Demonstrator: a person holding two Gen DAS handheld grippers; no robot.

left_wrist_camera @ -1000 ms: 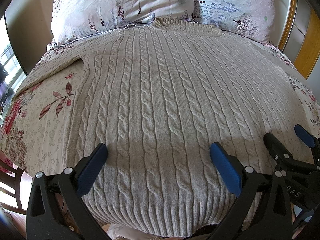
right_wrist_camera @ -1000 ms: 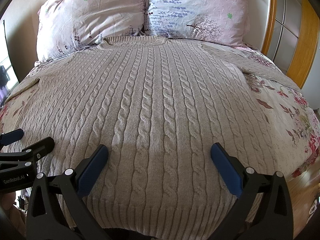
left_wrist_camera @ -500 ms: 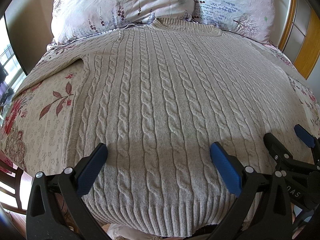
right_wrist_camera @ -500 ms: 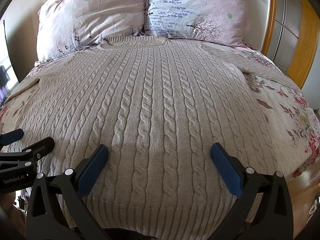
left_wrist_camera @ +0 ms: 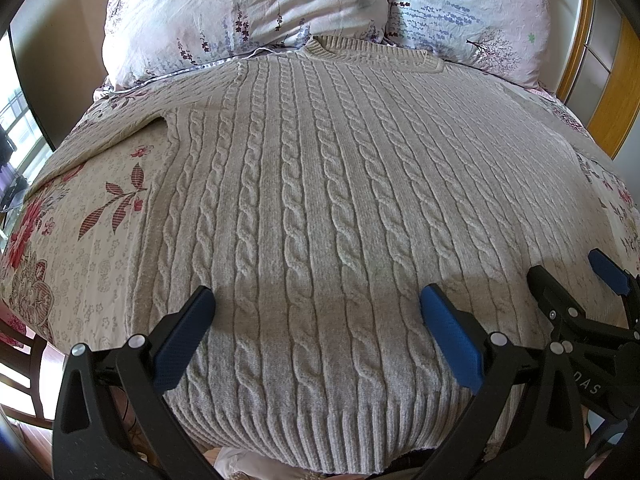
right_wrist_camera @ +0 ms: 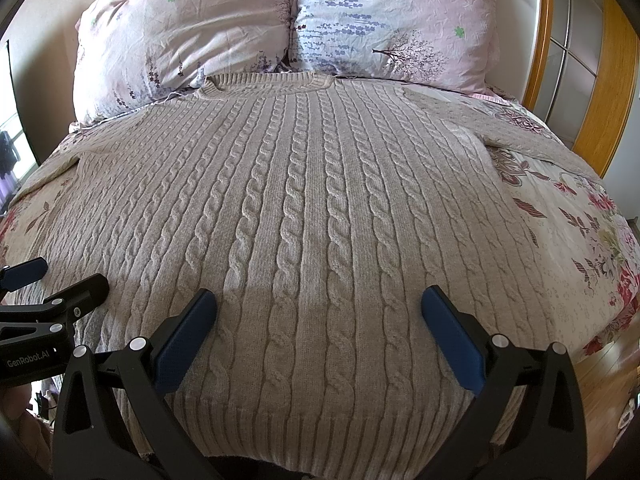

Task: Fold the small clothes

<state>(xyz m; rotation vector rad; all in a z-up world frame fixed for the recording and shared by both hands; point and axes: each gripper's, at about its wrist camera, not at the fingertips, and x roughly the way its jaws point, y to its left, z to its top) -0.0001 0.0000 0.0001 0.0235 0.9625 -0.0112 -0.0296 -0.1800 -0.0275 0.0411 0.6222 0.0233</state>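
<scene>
A beige cable-knit sweater [left_wrist_camera: 320, 200] lies flat and spread out on the bed, collar toward the pillows, ribbed hem nearest me; it also fills the right wrist view [right_wrist_camera: 312, 208]. My left gripper [left_wrist_camera: 316, 320] is open and empty above the hem, left of centre. My right gripper [right_wrist_camera: 318, 320] is open and empty above the hem, right of centre. The right gripper shows in the left wrist view at the right edge [left_wrist_camera: 576, 280]. The left gripper shows in the right wrist view at the left edge [right_wrist_camera: 52, 284]. The sleeves spread out to both sides.
Two pink floral pillows [left_wrist_camera: 248, 12] [right_wrist_camera: 392, 20] lean at the head of the bed. A floral bedsheet [left_wrist_camera: 80, 232] shows beside the sweater. A wooden frame with glass panels [right_wrist_camera: 576, 60] stands at the right. A dark chair [left_wrist_camera: 24, 376] is at the bed's left.
</scene>
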